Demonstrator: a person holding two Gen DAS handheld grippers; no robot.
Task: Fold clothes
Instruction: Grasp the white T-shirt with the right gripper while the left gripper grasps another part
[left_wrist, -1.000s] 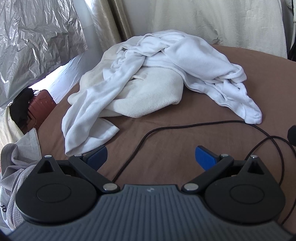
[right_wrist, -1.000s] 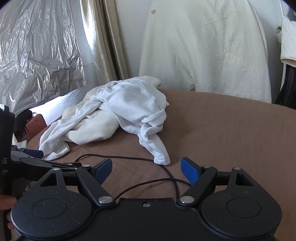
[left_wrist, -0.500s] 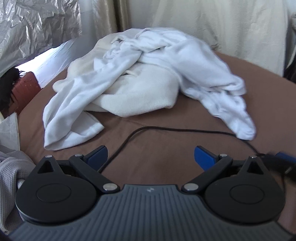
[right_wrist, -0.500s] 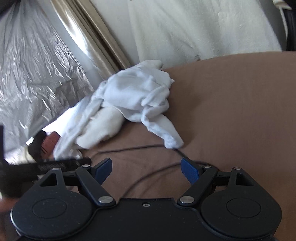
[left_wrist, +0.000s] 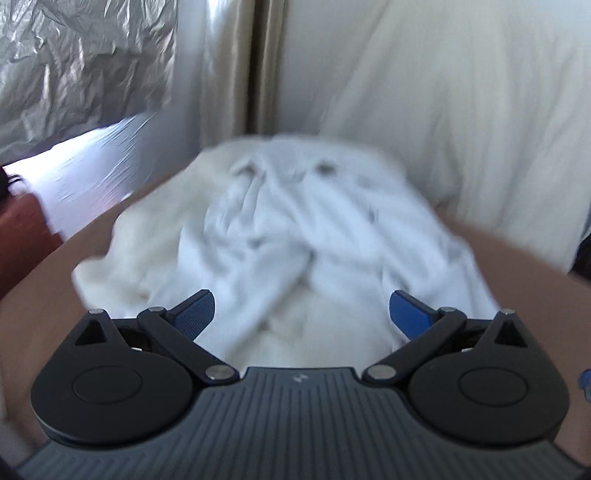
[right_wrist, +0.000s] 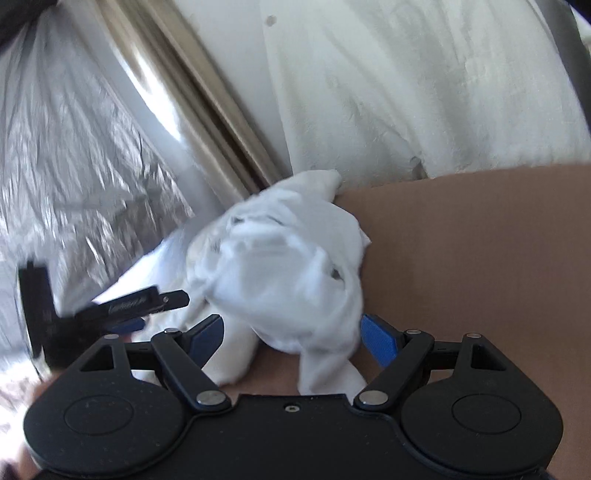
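A crumpled white garment (left_wrist: 314, 236) lies in a heap on the brown table (left_wrist: 524, 269), over a cream cloth (left_wrist: 147, 236). My left gripper (left_wrist: 301, 314) is open and hovers right at the near side of the heap, its blue pads (left_wrist: 195, 310) spread over the white folds. In the right wrist view the same white garment (right_wrist: 288, 280) fills the space ahead of my right gripper (right_wrist: 291, 332), which is open with a hanging sleeve end between its fingers. The left gripper (right_wrist: 122, 314) shows at the left of the heap. Both views are blurred.
Crinkled silver foil (left_wrist: 74, 74) and a beige curtain (left_wrist: 236, 66) stand behind the table at the left. A large cream sheet (left_wrist: 461, 110) hangs at the back right. A reddish-brown object (left_wrist: 18, 221) sits at the left edge. Bare brown table (right_wrist: 480, 258) lies right of the heap.
Both grippers have moved forward to the clothes heap, which now fills their views. The black cable on the table has passed out of sight. Both grippers stay open.
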